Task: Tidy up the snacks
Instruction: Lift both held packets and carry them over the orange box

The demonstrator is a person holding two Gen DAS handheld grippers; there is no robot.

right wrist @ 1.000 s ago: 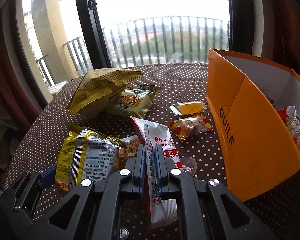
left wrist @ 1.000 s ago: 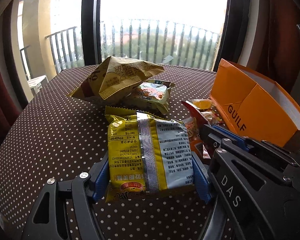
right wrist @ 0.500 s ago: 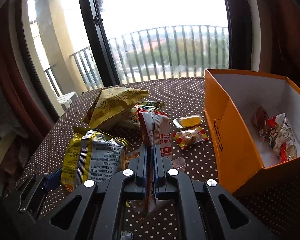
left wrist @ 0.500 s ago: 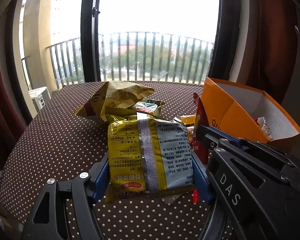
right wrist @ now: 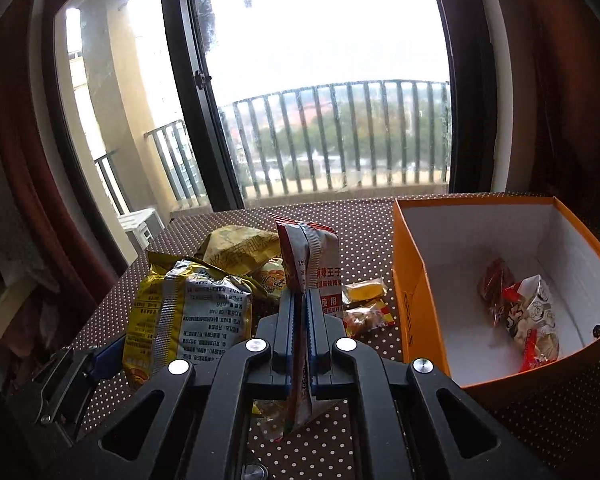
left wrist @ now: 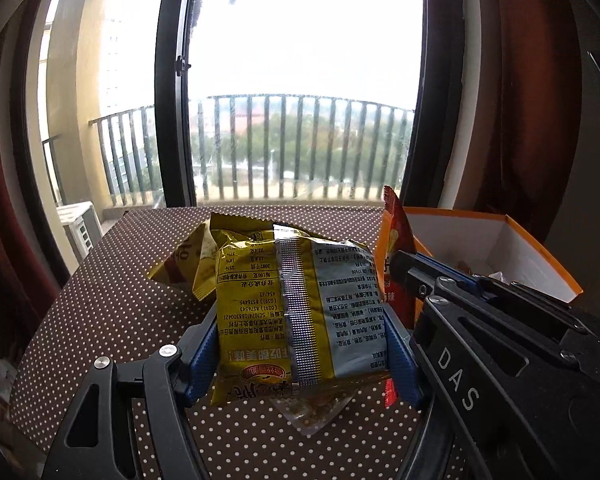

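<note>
- The left gripper [left wrist: 302, 350] has its blue fingers [left wrist: 202, 354] set wide apart and pressed against the two sides of a yellow and grey noodle packet [left wrist: 300, 312], which fills the gap between them.
- The noodle packet is held clear of the dotted tablecloth [left wrist: 112, 312], its printed back and seam facing the camera.
- A small clear sachet [left wrist: 314, 410] with brownish bits shows just under the packet's lower edge; whether it hangs from the packet or lies on the cloth I cannot tell.
- The right gripper [right wrist: 300, 344] has its fingers [right wrist: 282, 336] brought almost together, clamped on a thin red and white snack packet [right wrist: 310, 264] that stands upright between them, with its lower end hanging below the pads.
- From the right wrist view the noodle packet sits just to the left of the red packet, at about the same height.
- The orange box [right wrist: 410, 280] stands open on the cloth to the right of both grippers, with two wrapped snacks [right wrist: 530, 318] lying on its white floor.
- Between the red packet and the box lie a small yellow wrapped sweet [right wrist: 364, 290] and a small clear bag of snacks [right wrist: 368, 316], both on the cloth.
- A big yellow crisp bag [right wrist: 242, 250] lies behind the noodle packet, with another small packet [right wrist: 272, 280] beside it.
</note>
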